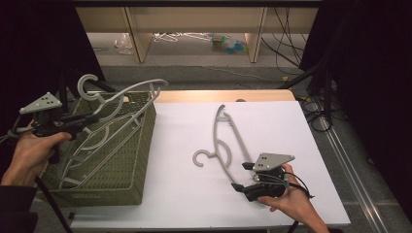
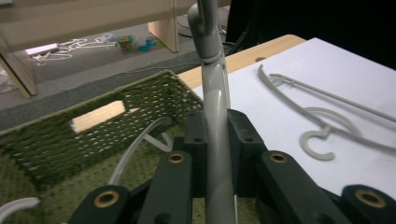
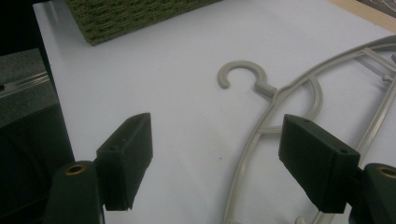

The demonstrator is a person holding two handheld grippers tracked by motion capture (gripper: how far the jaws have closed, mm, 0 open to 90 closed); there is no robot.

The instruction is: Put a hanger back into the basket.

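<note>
Left gripper (image 1: 90, 118) clamped on grey hanger (image 1: 127, 94), held over green basket (image 1: 127, 160) at left of frame — other hangers already inside. Right gripper (image 1: 241, 175) jaws wide, nothing held, lower right — last hanger (image 1: 232, 138) flat on white table (image 1: 189, 194), not yet picked.

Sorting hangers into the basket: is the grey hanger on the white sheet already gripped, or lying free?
Lying free. The hanger lies flat on the white sheet; the right gripper is open around its arm, fingers not touching.
</note>
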